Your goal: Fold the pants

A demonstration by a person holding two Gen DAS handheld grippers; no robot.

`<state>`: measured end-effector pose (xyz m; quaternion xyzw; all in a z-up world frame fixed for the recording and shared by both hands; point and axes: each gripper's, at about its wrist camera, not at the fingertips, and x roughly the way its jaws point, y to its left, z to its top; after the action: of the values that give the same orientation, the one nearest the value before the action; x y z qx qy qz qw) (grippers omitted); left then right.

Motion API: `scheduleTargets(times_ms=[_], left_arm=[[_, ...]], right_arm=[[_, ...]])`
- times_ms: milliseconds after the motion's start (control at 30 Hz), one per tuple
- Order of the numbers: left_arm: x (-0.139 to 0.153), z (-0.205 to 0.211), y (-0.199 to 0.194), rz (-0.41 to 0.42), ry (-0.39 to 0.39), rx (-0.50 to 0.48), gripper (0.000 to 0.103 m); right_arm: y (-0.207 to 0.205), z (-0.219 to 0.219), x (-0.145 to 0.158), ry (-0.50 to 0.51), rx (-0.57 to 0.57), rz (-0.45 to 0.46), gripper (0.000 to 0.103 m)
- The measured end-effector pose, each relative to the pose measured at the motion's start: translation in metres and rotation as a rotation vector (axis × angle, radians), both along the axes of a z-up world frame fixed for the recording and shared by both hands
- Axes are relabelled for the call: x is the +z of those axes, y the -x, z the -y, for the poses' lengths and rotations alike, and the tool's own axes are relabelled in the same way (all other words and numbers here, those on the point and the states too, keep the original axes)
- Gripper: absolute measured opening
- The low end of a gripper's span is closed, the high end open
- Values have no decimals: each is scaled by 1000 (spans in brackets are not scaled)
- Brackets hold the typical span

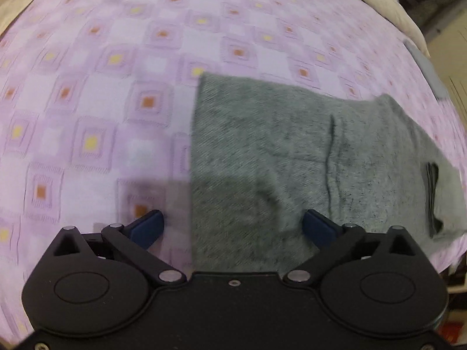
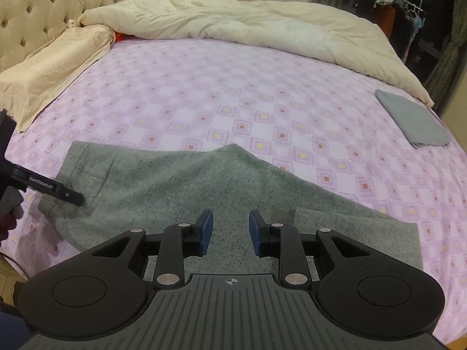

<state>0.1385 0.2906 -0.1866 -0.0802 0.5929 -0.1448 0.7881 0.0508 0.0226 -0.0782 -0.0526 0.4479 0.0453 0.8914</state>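
Grey knit pants (image 2: pixel 163 186) lie folded on the pink checked bedsheet (image 2: pixel 233 93), near the bed's front edge. In the left wrist view the pants (image 1: pixel 277 151) fill the middle and right, with their straight left edge running down between the fingers. My left gripper (image 1: pixel 233 227) hangs wide open above that edge, nothing between its blue pads. In the right wrist view my right gripper (image 2: pixel 230 230) hovers over the pants' middle, jaws partly apart and holding nothing. The left gripper's finger (image 2: pixel 55 191) shows over the pants' left end.
A cream duvet (image 2: pixel 248 29) is heaped along the far side of the bed. A cream pillow (image 2: pixel 55 64) lies at the left by the tufted headboard (image 2: pixel 43 5). A folded grey-blue cloth (image 2: pixel 411 119) rests at the right edge of the sheet.
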Motion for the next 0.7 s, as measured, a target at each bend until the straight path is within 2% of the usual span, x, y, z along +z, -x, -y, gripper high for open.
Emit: scheduleTargets(times_ms=[67,200,367,400,433,467,500,533,600,700], left_arm=[[-2,9,-11,9,10,-27,101],[-5,23,-34,-8,78,-54,101],[-3,27,-46,-34,90,-22,99],[0,28,-46,-35,67,-15,85],[5,27,-43,-26,32,-9,64],[9,24,-41,-27,27,-4,57],[13,20,-39,-30,34,16,42],[17,15,-38,-43,53,40,32],[29,8,-35,-54,81,82,28],[46,15,-30,-34,59,83,26]], right_arm=[[-1,-4,0,4,9,-1,26],[-4,-12,2,6,6,2,26],[-4,-10,4,-1,-16,6,27],[-3,-8,2,-6,-23,0,27],[-3,-6,0,-15,-36,-9,27],[-2,-4,-4,-27,-51,-23,27],[-3,-2,-7,-36,-63,-37,27],[-3,0,-13,-44,-78,-58,27],[-4,3,-25,-45,-96,-103,26],[-9,2,-47,-62,-73,-198,26]])
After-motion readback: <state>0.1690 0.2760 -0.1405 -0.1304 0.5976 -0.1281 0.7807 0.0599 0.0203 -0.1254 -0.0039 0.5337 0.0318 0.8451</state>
